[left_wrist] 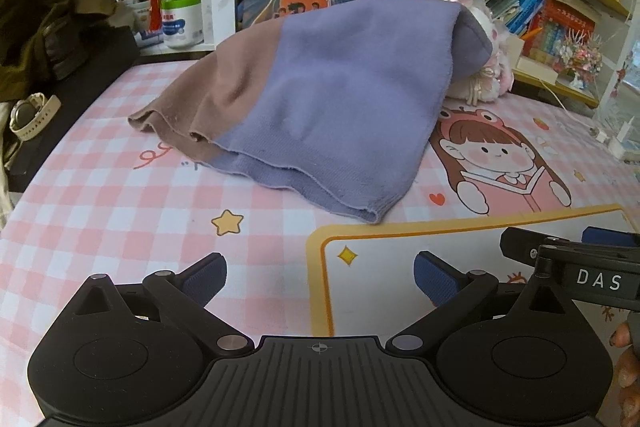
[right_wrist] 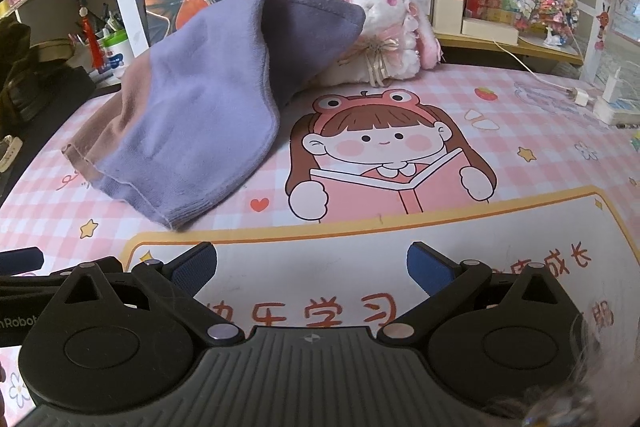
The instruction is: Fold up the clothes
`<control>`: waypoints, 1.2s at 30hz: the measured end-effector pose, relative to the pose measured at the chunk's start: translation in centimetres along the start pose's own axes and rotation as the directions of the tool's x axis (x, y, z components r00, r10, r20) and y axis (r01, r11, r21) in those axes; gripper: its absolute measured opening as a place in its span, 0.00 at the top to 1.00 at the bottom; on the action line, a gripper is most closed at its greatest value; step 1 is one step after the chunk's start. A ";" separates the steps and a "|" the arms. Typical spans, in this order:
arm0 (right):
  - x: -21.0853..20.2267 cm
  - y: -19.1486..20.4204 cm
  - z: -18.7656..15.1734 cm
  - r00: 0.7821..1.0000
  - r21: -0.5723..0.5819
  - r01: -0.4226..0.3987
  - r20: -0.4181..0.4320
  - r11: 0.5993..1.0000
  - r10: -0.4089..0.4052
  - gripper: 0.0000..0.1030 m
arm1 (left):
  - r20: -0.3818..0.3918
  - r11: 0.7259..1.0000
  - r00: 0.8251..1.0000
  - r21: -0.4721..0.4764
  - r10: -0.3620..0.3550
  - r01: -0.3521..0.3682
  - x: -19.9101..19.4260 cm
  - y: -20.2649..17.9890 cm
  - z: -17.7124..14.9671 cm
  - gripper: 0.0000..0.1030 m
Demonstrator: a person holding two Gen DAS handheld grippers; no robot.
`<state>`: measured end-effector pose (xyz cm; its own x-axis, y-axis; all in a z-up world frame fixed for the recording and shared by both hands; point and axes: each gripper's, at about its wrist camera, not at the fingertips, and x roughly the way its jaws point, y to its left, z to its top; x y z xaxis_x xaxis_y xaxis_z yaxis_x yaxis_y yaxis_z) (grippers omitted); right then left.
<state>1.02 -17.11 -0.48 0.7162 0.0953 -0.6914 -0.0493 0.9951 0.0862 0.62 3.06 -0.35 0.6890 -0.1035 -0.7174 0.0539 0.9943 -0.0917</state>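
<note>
A: Left wrist view?
B: The left gripper (left_wrist: 320, 273) has its 2 pads spread apart, empty, above the pink checked mat (left_wrist: 100, 211). The purple-and-brown garment (left_wrist: 320, 103) lies heaped ahead.
A: Right wrist view?
B: The right gripper (right_wrist: 312, 269) likewise gapes, empty; the garment (right_wrist: 192, 115) drapes over a plush toy (right_wrist: 384, 23).

Illumination is even and moderately bright, diffuse, with only soft shadows under the draped cloth (left_wrist: 320, 99). Fisheye distortion bends the shelves (right_wrist: 500, 43) and worktop (right_wrist: 540, 187) edges strongly toward the frame borders. The lower right corner of the right wrist view is blurred; central detail is sharp.
</note>
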 end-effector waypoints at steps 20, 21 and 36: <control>-0.3 3.0 -0.3 1.000 0.056 0.001 0.003 0.998 -0.001 0.00 | 0.017 1.000 1.000 0.019 -0.005 0.005 0.3 2.6 0.5 0.02; -0.3 2.7 -0.1 1.000 0.068 -0.006 0.004 0.998 0.006 0.01 | 0.021 1.000 1.000 0.024 0.000 0.000 0.4 2.3 0.6 0.02; 0.9 -5.5 2.3 0.996 0.137 -0.094 0.000 0.986 0.094 0.01 | 0.029 0.995 0.995 0.040 0.093 -0.094 2.3 -4.8 1.6 0.03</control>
<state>3.55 -22.57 0.06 0.7085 0.1889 -0.6799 -0.0201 0.9685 0.2481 3.08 -1.95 -0.50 0.7115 -0.0097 -0.7026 0.0177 0.9998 0.0041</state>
